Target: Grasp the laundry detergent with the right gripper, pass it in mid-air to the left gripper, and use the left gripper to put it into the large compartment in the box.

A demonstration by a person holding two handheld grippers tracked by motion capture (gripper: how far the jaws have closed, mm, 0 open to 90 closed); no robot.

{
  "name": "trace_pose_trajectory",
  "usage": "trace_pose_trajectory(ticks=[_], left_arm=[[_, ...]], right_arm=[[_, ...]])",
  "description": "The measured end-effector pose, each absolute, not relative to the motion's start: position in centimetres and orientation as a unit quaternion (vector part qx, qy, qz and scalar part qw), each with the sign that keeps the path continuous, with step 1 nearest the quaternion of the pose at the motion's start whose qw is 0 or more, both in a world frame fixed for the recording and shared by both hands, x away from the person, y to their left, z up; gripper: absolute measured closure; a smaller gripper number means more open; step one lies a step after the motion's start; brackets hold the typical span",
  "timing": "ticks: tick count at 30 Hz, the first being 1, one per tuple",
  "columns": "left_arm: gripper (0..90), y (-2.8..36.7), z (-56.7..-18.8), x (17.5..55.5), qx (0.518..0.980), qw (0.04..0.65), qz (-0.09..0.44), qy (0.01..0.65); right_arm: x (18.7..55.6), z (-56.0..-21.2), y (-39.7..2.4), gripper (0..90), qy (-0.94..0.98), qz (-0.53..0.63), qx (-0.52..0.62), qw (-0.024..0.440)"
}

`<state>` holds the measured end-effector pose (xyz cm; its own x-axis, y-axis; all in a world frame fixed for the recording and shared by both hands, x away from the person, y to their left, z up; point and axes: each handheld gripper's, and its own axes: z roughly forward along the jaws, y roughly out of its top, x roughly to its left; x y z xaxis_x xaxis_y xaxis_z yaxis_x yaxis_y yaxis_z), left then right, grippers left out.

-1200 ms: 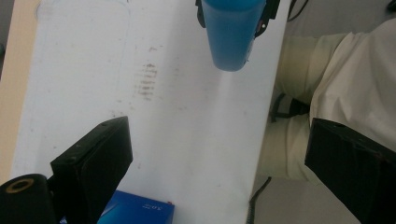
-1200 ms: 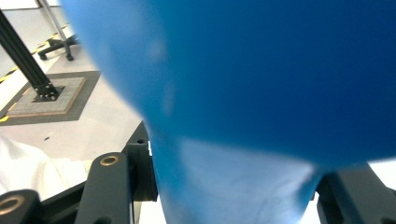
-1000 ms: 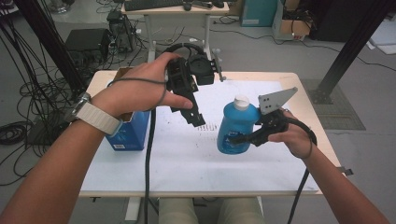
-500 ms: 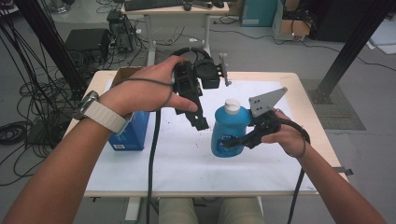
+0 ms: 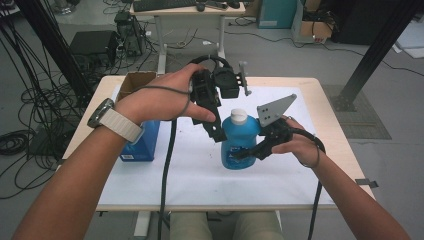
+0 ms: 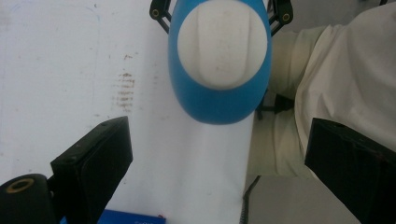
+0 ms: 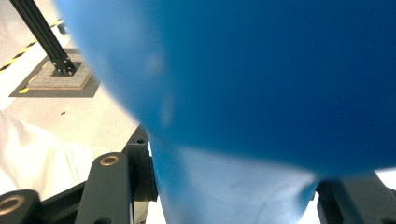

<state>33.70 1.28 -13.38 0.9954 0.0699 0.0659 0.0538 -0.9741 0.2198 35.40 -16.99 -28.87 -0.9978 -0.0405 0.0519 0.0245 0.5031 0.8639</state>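
Right gripper is clamped on my blue plastic bottle with the white cap, holding it upright over the white table sheet, though whether it's touching down I can't tell. Left gripper hovers just above the cap, jaws spread wide, gripping nothing.

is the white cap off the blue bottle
No, the white cap sits on top of the blue bottle, seen from above in the left gripper view.

I seem to be working in a lab: cable bundles left, electronics upper left, black frame posts.
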Motion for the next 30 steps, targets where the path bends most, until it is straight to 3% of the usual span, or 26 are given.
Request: trace_pose_trajectory(ticks=[30], left_arm=[[7.8,0.2,-15.2,34.6,0.992,0.119,0.030,0.030]], right_arm=[[35.6,-29.9,-15.3,42.7,-0.875,-0.483,0.007,0.037]])
